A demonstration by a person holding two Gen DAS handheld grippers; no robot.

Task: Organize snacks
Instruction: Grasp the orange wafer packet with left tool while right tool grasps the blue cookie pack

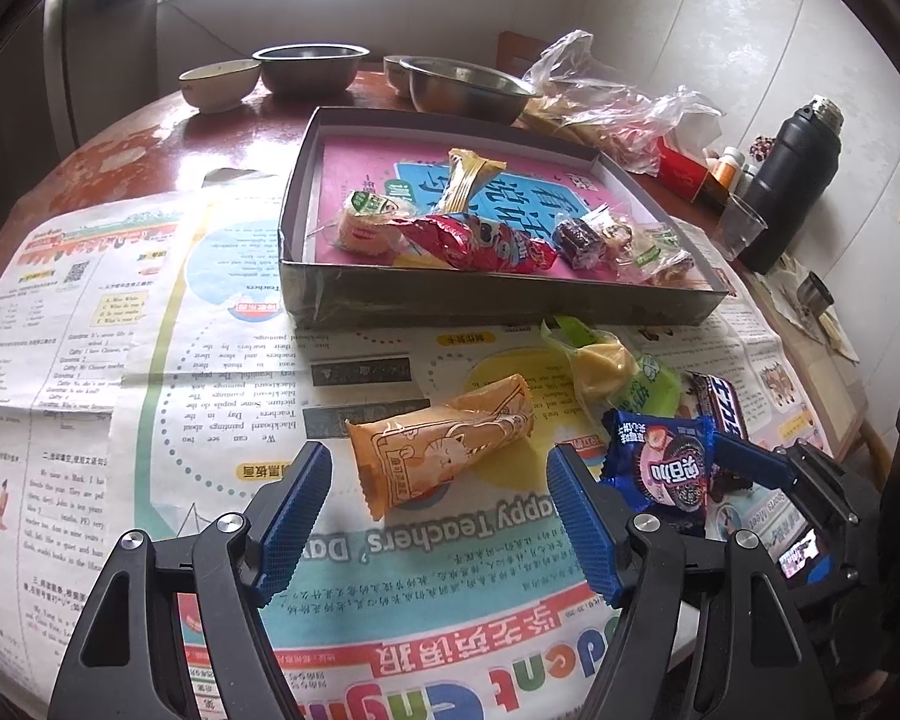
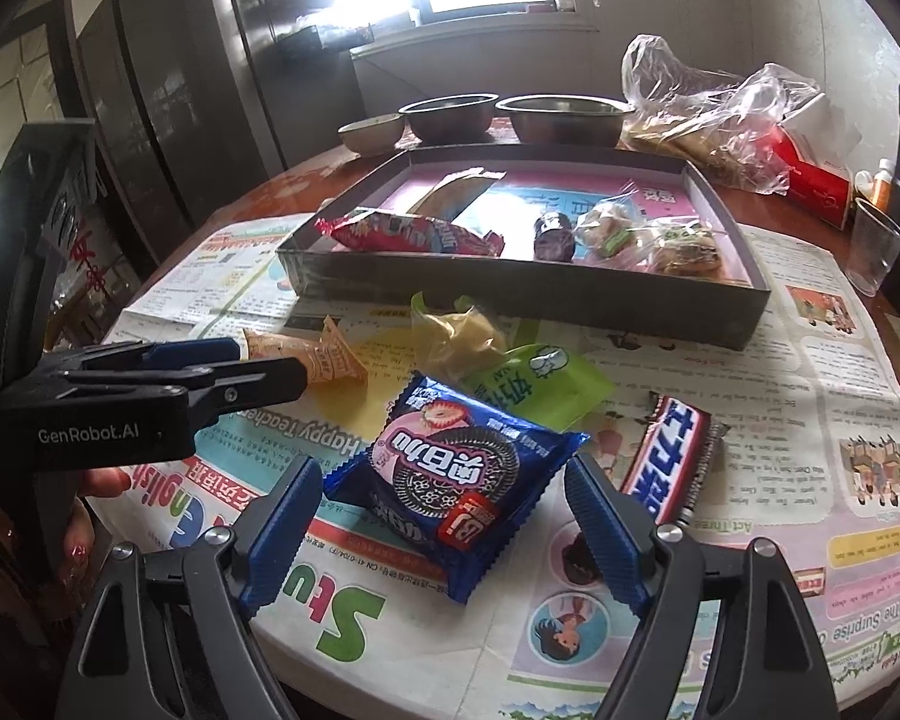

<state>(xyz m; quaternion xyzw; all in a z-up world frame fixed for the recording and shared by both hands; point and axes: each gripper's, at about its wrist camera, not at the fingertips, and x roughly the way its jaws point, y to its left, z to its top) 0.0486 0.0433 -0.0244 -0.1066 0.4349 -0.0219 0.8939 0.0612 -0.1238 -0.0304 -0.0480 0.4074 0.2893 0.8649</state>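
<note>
From the left wrist, the left gripper (image 1: pixel 438 516) stands wide open around the orange packet (image 1: pixel 444 438), holding nothing. From the right wrist, the right gripper (image 2: pixel 444 531) gapes around the blue biscuit pack (image 2: pixel 450 480) on the newspaper (image 2: pixel 750 570). Picking is in hand; next, probably close, then lift to the box (image 2: pixel 528 282).

A home dining room: round wooden table (image 1: pixel 150 138), metal bowls (image 2: pixel 561 117), thermos flask (image 1: pixel 795 174), window.

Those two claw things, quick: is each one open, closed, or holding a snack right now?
Left gripper: jaws open, holding nothing; the orange snack packet lies between them.
Right gripper: jaws open, holding nothing; the blue cookie packet lies between them.
</note>
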